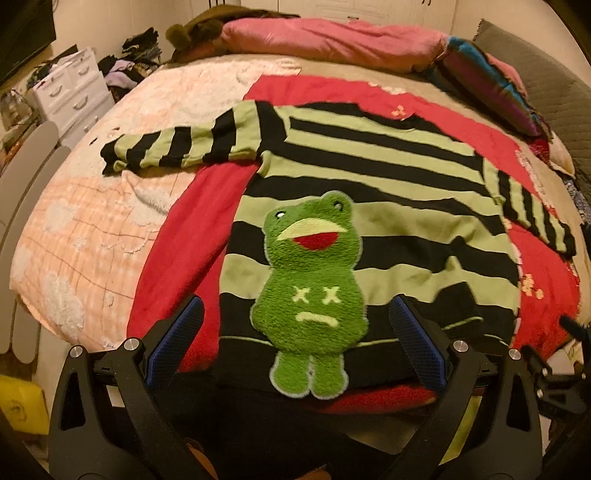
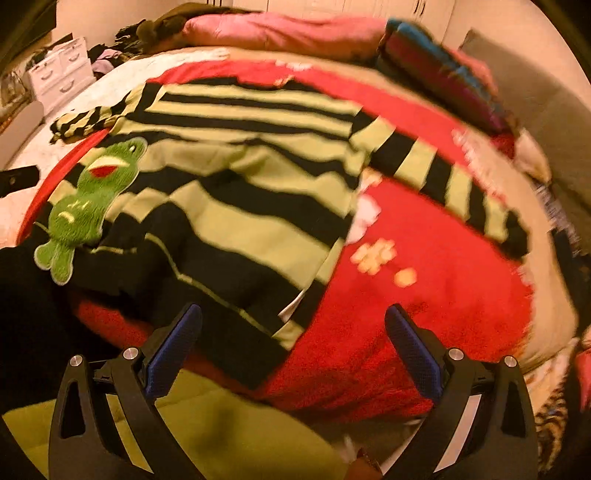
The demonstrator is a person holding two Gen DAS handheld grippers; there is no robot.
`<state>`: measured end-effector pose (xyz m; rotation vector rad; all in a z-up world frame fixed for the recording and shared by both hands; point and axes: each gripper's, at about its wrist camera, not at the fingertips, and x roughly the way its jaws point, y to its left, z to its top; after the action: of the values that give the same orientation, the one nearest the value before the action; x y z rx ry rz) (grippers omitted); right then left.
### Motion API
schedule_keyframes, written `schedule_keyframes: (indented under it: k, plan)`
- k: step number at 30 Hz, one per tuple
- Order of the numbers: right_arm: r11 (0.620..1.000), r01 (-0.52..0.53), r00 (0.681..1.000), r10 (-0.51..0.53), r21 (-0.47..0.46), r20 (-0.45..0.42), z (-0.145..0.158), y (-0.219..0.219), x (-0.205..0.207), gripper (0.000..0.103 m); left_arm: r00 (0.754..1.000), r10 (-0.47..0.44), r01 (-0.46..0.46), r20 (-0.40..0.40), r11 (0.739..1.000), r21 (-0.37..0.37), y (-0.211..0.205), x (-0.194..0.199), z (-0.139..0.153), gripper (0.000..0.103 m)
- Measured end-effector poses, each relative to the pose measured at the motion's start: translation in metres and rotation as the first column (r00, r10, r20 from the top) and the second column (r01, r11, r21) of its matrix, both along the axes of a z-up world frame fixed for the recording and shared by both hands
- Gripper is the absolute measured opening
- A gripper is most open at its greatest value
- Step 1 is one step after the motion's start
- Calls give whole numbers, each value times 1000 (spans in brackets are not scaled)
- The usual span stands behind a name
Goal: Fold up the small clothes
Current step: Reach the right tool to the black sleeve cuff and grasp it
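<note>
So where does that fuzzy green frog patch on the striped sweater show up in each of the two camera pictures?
Left wrist view: the fuzzy green frog patch sits low in the centre, between the open left gripper's blue pads.
Right wrist view: the patch lies at the left edge, well away from the open right gripper.
Shared landmark: the long pink pillow at the far end of the bed.

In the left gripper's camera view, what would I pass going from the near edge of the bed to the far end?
Left gripper → frog patch on the striped sweater → red blanket → pink pillow.
</note>
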<state>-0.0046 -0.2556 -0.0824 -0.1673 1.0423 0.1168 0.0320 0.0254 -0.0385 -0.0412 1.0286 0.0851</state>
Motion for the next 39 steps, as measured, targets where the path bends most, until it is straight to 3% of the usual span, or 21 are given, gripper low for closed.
schedule_keyframes:
  k: [4, 7, 10, 13, 14, 15, 16, 17, 21, 27, 30, 32, 35, 36, 38, 39]
  plan:
    - [993, -120, 992, 121, 16, -42, -12, 16, -4, 99, 999, 10, -10, -51, 1000, -1, 5, 20, -17, 94]
    - [973, -218, 974, 212, -75, -82, -28, 40, -11, 99, 995, 31, -31, -96, 1000, -4, 7, 40, -33, 94]
    - [958, -224, 974, 217, -177, -61, -41, 48, -13, 99, 992, 36, -37, -122, 999, -7, 7, 58, -46, 94]
    - [963, -194, 981, 193, -184, -25, -44, 39, -11, 98, 989, 38, -40, -146, 999, -6, 5, 72, -57, 94]
    - [969, -187, 982, 187, -163, -19, -43, 34, -10, 92, 988, 41, -42, -150, 999, -4, 5, 75, -59, 94]
    - [973, -182, 983, 182, -143, -14, -43, 29, -10, 79, 987, 43, -45, -154, 999, -4, 5, 79, -63, 94]
    - [974, -188, 982, 186, -127, -30, -44, 24, -9, 41, 987, 43, -45, -157, 999, -5, 5, 81, -64, 94]
    - [975, -190, 982, 186, -117, -47, -45, 20, -9, 28, 986, 42, -43, -160, 999, -3, 5, 83, -67, 94]
    - [983, -168, 985, 164, -74, -59, -40, -2, -13, 9, 980, 60, -63, -190, 998, -11, 13, 88, -76, 94]
    - [973, -212, 973, 201, -92, -118, -60, 1, -27, 10, 971, 86, -100, -222, 994, -52, 22, 91, -85, 94]
    - [976, -211, 971, 202, -60, -128, -59, -1, -25, 15, 978, 95, -111, -187, 991, -76, 26, 89, -79, 94]
    - [980, -197, 971, 194, -14, -138, -50, -9, -24, 43, 986, 95, -108, -138, 989, -96, 29, 84, -69, 94]
    - [985, -146, 982, 156, 90, -107, -27, -28, -21, 60, 995, 80, -86, -64, 992, -90, 26, 78, -53, 94]
    - [985, -136, 985, 146, 107, -93, -21, -33, -19, 61, 996, 75, -78, -44, 993, -86, 24, 77, -48, 94]
    - [989, -91, 994, 97, 120, -45, -7, -46, -11, 78, 998, 61, -62, -15, 993, -97, 18, 78, -38, 94]
    - [989, -60, 998, 64, 138, -21, 0, -55, -5, 79, 999, 51, -51, -1, 993, -105, 14, 79, -32, 94]
